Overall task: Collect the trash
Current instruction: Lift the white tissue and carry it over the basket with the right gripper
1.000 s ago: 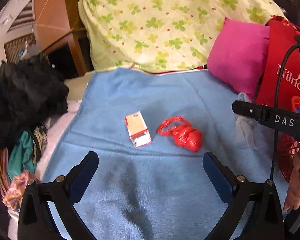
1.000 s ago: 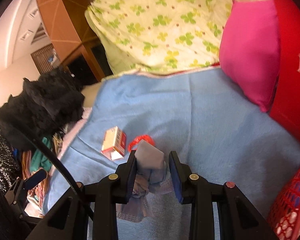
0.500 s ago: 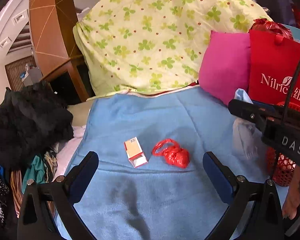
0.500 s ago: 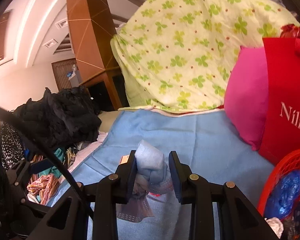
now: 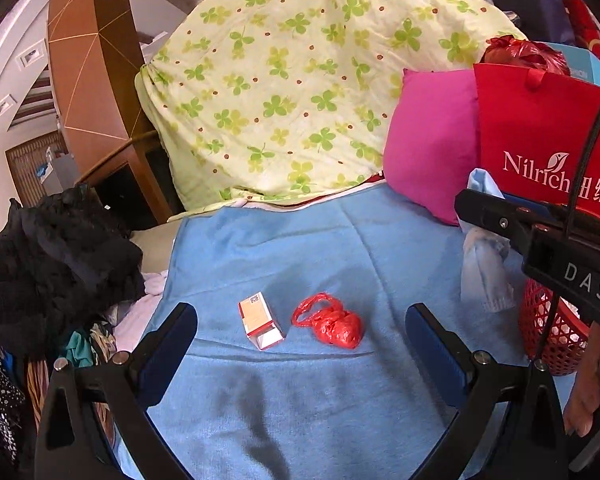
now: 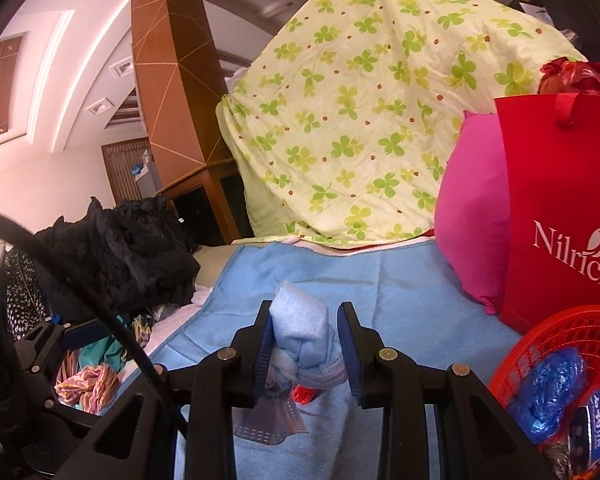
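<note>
A bed covered by a blue blanket (image 5: 300,248) carries the trash. The right hand-held gripper (image 6: 306,344) pinches a crumpled face mask (image 6: 300,340); it should be carried over the red basket (image 6: 556,332) before release. The left hand-held gripper (image 5: 300,332) stands spread. Only its view shows the small box (image 5: 260,320) and red bag (image 5: 334,322) waiting; only the right shows the basket's contents.

Crumpled blue mask (image 6: 304,340) lifted; red bag wad (image 5: 338,325), carton (image 5: 260,320) on blanket.

Bed with blue blanket (image 5: 300,248), clover-print quilt (image 5: 300,80) behind – brown wood column (image 6: 168,80), white recessed ceiling (image 6: 60,52).
</note>
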